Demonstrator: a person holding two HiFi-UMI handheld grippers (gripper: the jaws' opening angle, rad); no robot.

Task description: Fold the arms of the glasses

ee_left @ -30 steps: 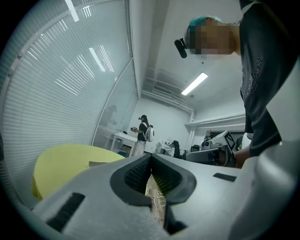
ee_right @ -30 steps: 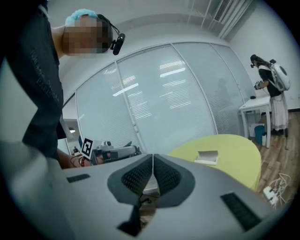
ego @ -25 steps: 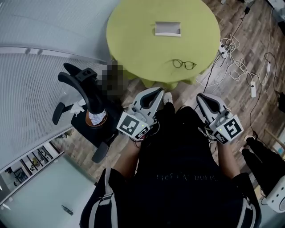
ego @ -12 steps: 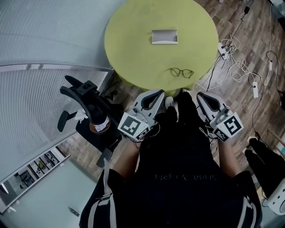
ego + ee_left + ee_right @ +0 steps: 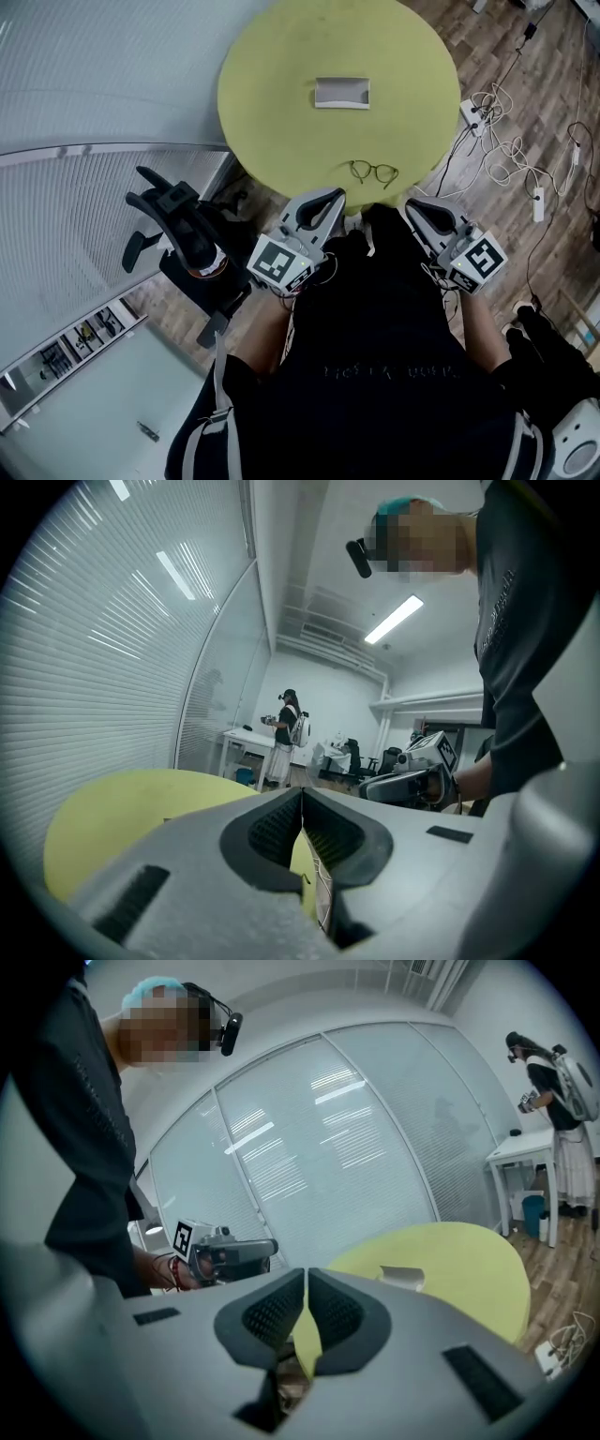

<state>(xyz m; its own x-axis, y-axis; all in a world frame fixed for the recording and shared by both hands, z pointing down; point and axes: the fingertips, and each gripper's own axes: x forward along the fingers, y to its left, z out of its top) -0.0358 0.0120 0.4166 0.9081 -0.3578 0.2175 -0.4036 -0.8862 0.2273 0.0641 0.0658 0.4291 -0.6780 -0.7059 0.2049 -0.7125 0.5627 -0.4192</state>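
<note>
Near edge of the round yellow-green tabletop (image 5: 272,84), head view: thin dark-rimmed glasses (image 5: 374,172). White box (image 5: 341,92) sits behind them and a black office chair (image 5: 178,220) is off left; nothing blocks. Left gripper (image 5: 328,195) and right gripper (image 5: 412,203) hang short of the glasses. Left gripper view: fingers pressed together, empty. Right gripper view: same. Suggest spreading first, pinning the frame, then swinging one arm in.

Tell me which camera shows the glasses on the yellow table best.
The head view. It looks down on the glasses, which lie whole by the near edge of the round table. Both gripper views show the yellow tabletop but not the glasses.
</note>
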